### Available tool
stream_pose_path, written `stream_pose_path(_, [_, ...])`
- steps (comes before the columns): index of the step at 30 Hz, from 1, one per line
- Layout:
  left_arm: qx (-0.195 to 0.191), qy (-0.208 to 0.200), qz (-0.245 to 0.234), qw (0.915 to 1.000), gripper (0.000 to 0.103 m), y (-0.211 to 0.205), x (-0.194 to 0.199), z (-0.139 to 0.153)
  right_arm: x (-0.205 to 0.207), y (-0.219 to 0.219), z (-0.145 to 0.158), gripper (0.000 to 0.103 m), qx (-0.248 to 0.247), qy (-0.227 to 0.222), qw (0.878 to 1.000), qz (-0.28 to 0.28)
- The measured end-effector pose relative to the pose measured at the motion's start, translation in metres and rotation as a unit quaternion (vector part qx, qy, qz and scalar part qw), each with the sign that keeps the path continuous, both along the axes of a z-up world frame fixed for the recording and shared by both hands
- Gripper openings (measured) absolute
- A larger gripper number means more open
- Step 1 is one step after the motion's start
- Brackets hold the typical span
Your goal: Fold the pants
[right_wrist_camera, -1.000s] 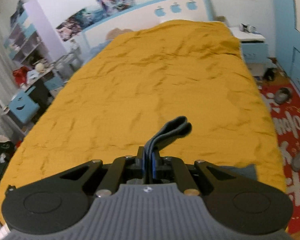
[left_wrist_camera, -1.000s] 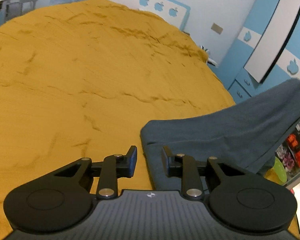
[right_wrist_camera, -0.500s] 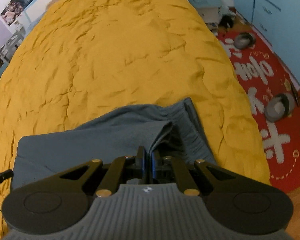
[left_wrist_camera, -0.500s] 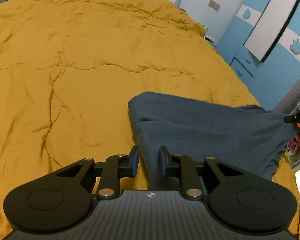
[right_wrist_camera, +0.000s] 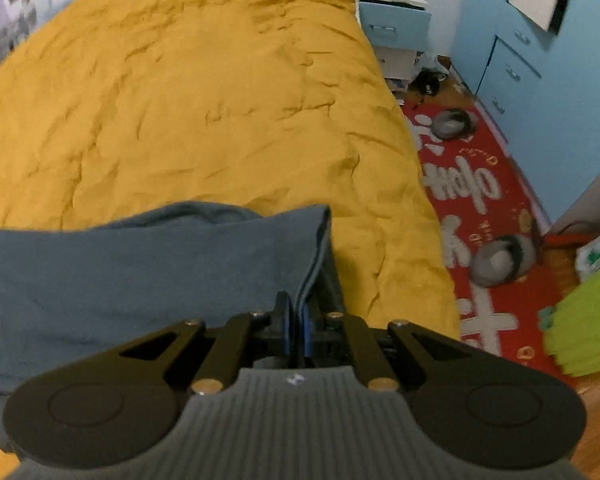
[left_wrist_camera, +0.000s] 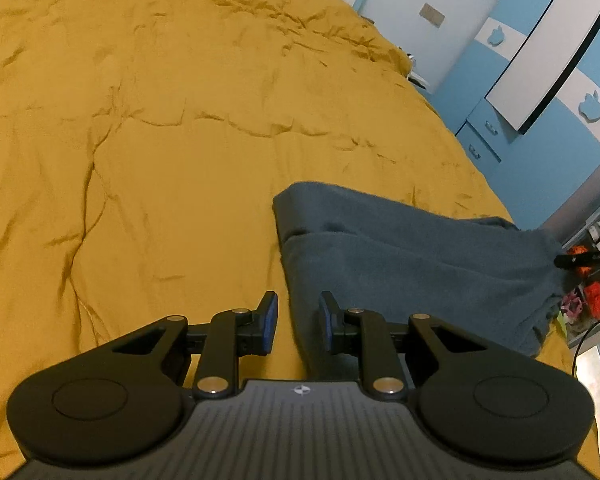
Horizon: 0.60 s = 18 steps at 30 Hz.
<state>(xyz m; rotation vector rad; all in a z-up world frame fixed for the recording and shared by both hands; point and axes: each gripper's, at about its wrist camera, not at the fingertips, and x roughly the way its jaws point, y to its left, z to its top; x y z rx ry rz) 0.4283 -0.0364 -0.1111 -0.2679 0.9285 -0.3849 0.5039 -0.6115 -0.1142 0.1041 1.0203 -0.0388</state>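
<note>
Grey-blue pants (left_wrist_camera: 400, 256) lie folded over on the yellow bedspread (left_wrist_camera: 180, 120), stretching from near my left gripper toward the right edge of the bed. My left gripper (left_wrist_camera: 298, 320) is open, low over the bed. The pants' left edge runs between its jaws, and bedspread still shows beside the left pad. My right gripper (right_wrist_camera: 296, 320) is shut on a folded edge of the pants (right_wrist_camera: 140, 272) at their right end, close to the bed's side. Its tip (left_wrist_camera: 580, 258) shows in the left wrist view, pinching the cloth.
The bed's right edge drops to a red rug (right_wrist_camera: 480, 200) with grey slippers (right_wrist_camera: 500, 260). Blue drawers and a wardrobe (right_wrist_camera: 540, 80) line the wall. A blue nightstand (right_wrist_camera: 392, 20) stands at the head. A bright green object (right_wrist_camera: 584, 328) is near the right gripper.
Both grippers came down toward the bed. The right one carried its pinched edge down, and the pants that hung raised now lie flat on the bedspread.
</note>
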Motion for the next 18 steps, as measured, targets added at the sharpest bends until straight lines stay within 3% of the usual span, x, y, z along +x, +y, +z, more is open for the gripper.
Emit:
stream_pose_path(4, [-0.051, 0.026, 0.025, 0.9981, 0.027, 0.007, 0.0, -0.007, -0.005, 0.0, 0.007, 0.001, -0.003, -0.023, 0.999, 0.023])
stream_pose_path(8, [-0.101, 0.048, 0.044, 0.9928, 0.043, 0.012, -0.008, -0.01, -0.003, 0.006, -0.013, 0.005, -0.026, -0.011, 1.0, 0.011])
stream_pose_path(11, [-0.121, 0.061, 0.051, 0.9894, 0.052, 0.016, -0.016, -0.011, -0.013, 0.008, -0.016, 0.036, -0.054, -0.012, 0.998, -0.021])
stream_pose_path(14, [-0.162, 0.083, 0.063, 0.9813, 0.055, 0.021, -0.023, -0.019, -0.033, -0.01, -0.007, 0.039, 0.003, -0.032, 0.997, -0.066])
stream_pose_path(15, [-0.177, 0.092, 0.066, 0.9776, 0.055, 0.022, -0.024, -0.024, -0.043, -0.017, -0.005, 0.046, 0.033, -0.039, 0.995, -0.082])
stream_pose_path(17, [-0.199, 0.101, 0.074, 0.972, 0.055, 0.021, -0.027, -0.032, -0.066, -0.031, -0.007, 0.059, 0.106, -0.054, 0.985, -0.122])
stream_pose_path(18, [-0.207, 0.106, 0.079, 0.9694, 0.055, 0.021, -0.029, -0.036, -0.076, -0.037, -0.01, 0.06, 0.139, -0.061, 0.979, -0.14])
